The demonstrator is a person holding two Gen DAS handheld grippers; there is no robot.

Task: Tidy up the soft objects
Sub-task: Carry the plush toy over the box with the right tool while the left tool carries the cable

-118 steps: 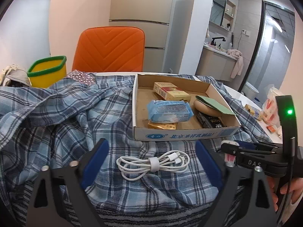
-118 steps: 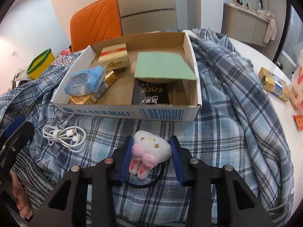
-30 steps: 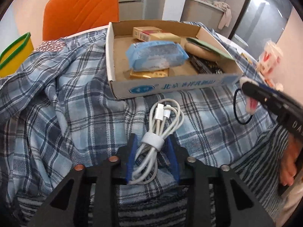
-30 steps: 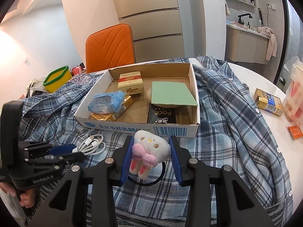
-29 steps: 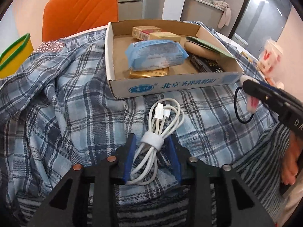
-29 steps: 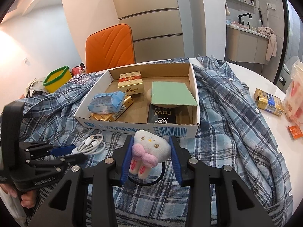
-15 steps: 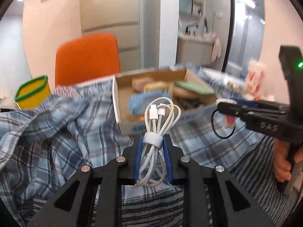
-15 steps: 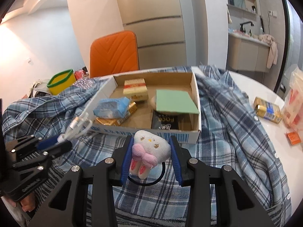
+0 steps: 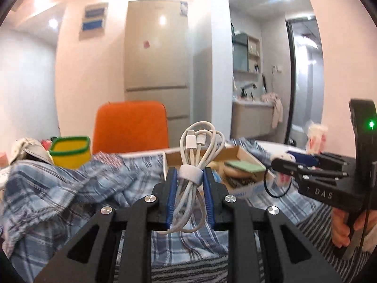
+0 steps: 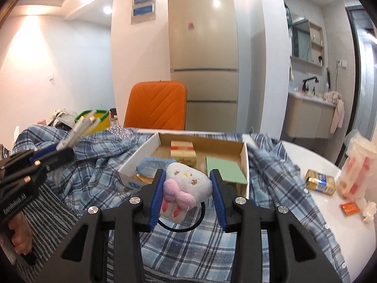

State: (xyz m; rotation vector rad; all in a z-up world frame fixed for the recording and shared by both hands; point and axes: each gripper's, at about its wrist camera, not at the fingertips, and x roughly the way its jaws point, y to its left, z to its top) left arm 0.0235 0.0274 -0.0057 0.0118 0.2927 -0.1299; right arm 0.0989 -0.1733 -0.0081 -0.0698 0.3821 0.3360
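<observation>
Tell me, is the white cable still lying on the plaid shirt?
No, the cable is clamped between the left gripper's blue pads and held up above the shirt.

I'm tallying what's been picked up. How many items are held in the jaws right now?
2: the white cable in the left gripper, and the plush toy in the right gripper.
</observation>
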